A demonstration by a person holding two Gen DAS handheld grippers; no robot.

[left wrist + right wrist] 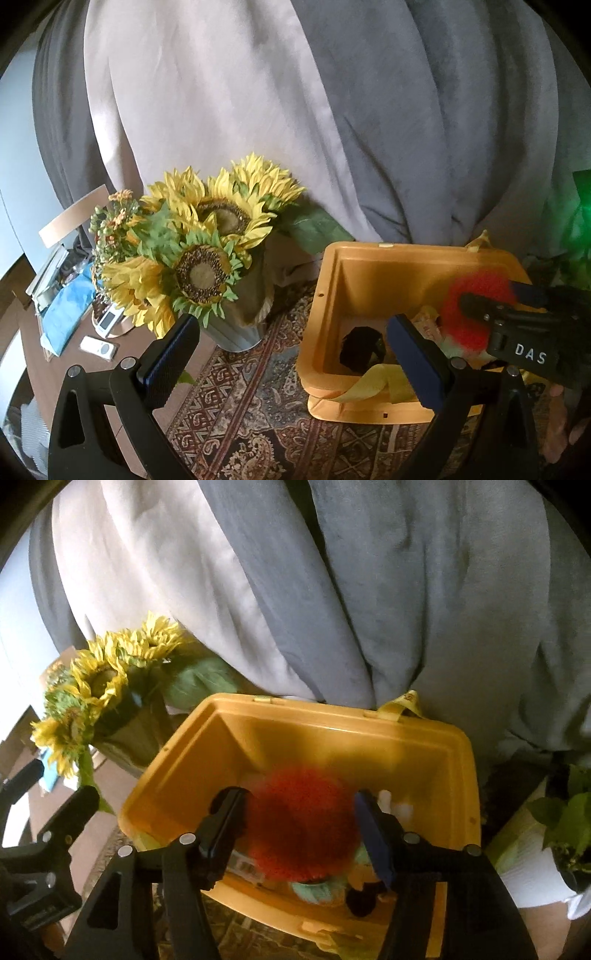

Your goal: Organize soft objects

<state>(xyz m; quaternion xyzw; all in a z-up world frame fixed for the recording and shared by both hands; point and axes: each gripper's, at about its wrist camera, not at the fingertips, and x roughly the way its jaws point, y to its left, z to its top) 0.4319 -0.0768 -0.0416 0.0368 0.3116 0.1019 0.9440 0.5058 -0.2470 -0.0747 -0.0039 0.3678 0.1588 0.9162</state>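
Observation:
A yellow plastic bin point(332, 280) stands on the patterned rug; it also shows in the right wrist view point(177, 775). A fuzzy red ball point(299, 823), blurred, hangs between the fingers of my right gripper point(295, 830) over the bin's inside. The jaws stand wide and I cannot tell whether they still touch it. The ball point(476, 295) and right gripper point(480, 306) also show in the left wrist view. My left gripper point(291, 354) is open and empty, in front of the bin's left wall. Soft items lie in the bin, including a black one point(362, 347) and yellow fabric point(373, 380).
A vase of artificial sunflowers point(199, 243) stands left of the bin. Grey and beige curtains point(295, 110) hang behind. A brown table point(74, 332) at the left holds blue cloth and small white devices. A green potted plant point(569, 819) is at the right.

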